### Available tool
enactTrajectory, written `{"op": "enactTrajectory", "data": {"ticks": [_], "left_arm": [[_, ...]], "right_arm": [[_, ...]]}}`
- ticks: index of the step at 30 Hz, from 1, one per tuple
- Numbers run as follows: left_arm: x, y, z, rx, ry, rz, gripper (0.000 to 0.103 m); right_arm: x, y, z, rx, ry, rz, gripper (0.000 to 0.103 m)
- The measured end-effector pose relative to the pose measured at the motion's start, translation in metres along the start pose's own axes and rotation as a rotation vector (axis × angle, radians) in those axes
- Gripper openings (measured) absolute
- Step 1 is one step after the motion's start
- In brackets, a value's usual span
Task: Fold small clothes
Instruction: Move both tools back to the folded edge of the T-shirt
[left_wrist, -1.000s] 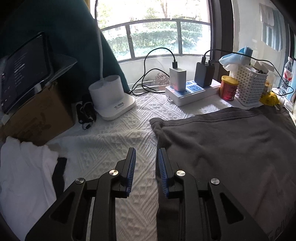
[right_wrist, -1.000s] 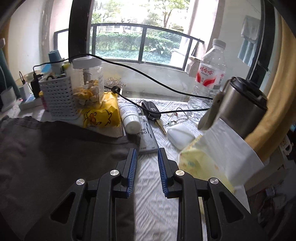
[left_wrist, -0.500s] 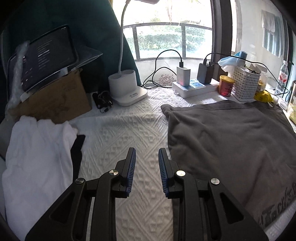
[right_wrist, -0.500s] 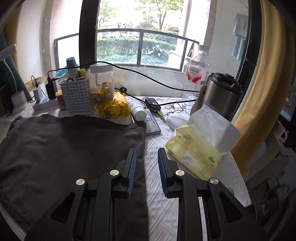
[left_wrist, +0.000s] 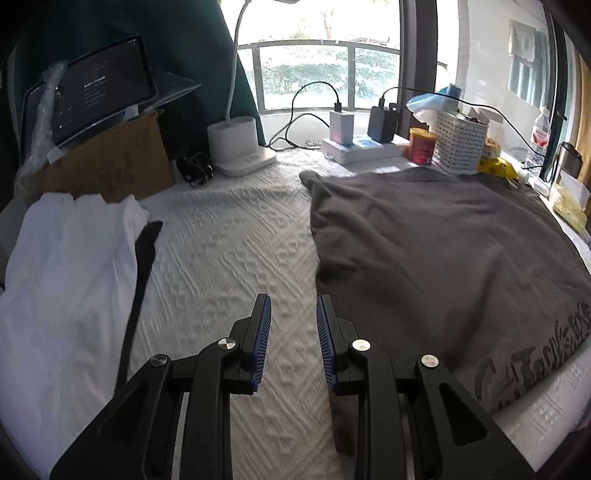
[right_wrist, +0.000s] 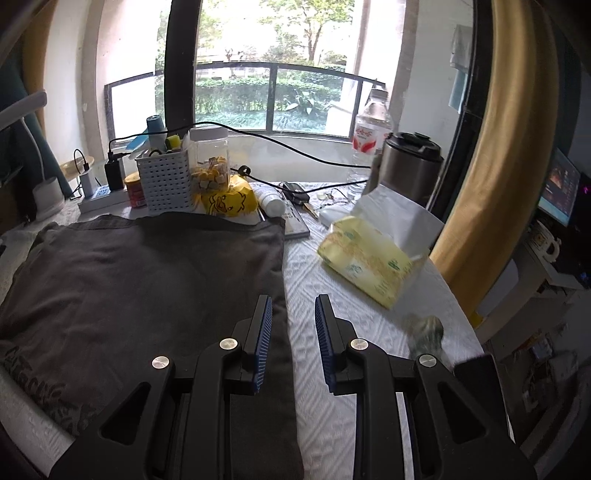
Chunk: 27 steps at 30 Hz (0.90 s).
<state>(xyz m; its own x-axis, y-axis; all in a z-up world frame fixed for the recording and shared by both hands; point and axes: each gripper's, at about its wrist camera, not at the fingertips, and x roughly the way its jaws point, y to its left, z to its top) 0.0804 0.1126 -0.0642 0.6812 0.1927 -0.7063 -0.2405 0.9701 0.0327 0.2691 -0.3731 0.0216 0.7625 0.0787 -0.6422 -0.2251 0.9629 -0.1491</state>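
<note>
I have drawn both tongs back from the grey garment (left_wrist: 424, 258); left gripper (left_wrist: 293, 325) and right gripper (right_wrist: 293, 325) gape narrowly, empty. It seems flat, ready for folding.

The white garment (left_wrist: 62, 288) at the left of the left wrist view runs off the left and lower edges, so its full shape cannot be told. A dark strip (left_wrist: 142, 266) lies along its right side; what it belongs to is unclear. The printed lettering (left_wrist: 532, 354) on the grey garment (left_wrist: 424, 251) is stretched by the lens at lower right and unreadable, and the left gripper's right finger (left_wrist: 327, 343) covers the cloth's near left edge. The tablet (left_wrist: 99, 96) text is too small to read. In the right wrist view, a blurred greenish object (right_wrist: 424, 330) at lower right cannot be identified.
</note>
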Motion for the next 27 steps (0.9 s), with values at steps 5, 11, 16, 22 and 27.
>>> {"op": "enactTrajectory", "data": {"ticks": [5,11,16,22,27], "left_arm": [[-0.006,-0.01,-0.016,-0.008,0.002,-0.032,0.025],[-0.013,-0.01,-0.028,-0.061,0.004,-0.088,0.04],[-0.017,-0.009,-0.039,-0.082,0.021,-0.103,0.04],[-0.021,-0.016,-0.051,-0.065,0.03,-0.12,0.04],[-0.02,-0.022,-0.059,-0.039,0.045,-0.114,0.04]], "right_arm": [[-0.015,-0.005,-0.014,0.004,0.011,-0.003,0.026],[-0.026,-0.014,-0.036,0.026,0.033,0.014,0.026],[-0.029,-0.017,-0.061,0.052,0.053,0.036,0.051],[-0.024,-0.013,-0.085,0.061,0.095,0.053,0.051],[-0.018,-0.011,-0.102,0.092,0.121,0.077,0.051]]}}
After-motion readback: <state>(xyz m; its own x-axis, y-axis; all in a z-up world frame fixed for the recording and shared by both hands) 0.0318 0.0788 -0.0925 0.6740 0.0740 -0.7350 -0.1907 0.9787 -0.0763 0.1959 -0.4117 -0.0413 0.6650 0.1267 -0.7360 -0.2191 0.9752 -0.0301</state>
